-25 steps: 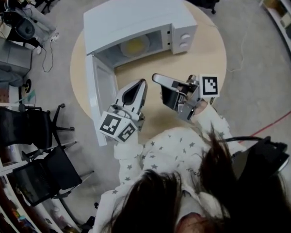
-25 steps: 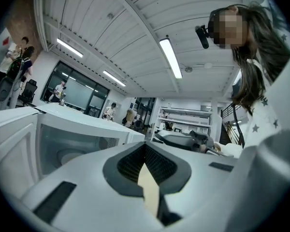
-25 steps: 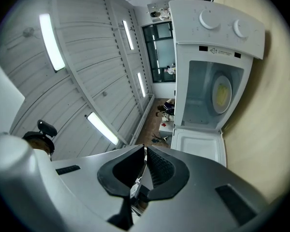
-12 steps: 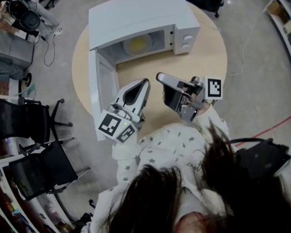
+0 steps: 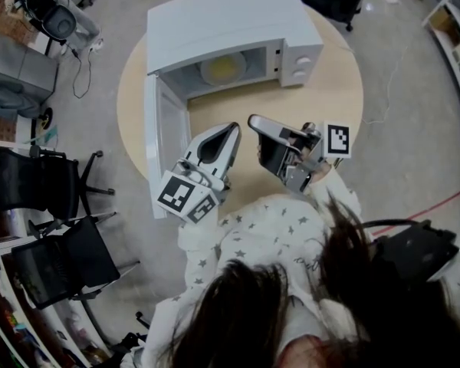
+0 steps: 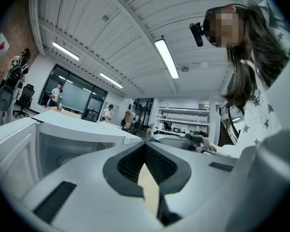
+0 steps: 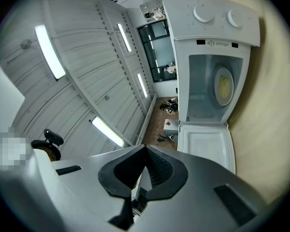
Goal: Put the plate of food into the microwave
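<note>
Bright, even indoor light falls from ceiling strip lamps (image 6: 166, 57); shadows are soft. Both gripper views curve strongly toward dark rounded corners, with close foreground slightly blurred.

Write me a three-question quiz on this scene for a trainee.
1. True or false: the microwave door is shut.
2. Where is the plate of food? A: on the table. B: inside the microwave. C: between a gripper's jaws.
3. Fill in: the left gripper and right gripper both have jaws ____, holding nothing.
Key: 1 false; 2 B; 3 shut.
</note>
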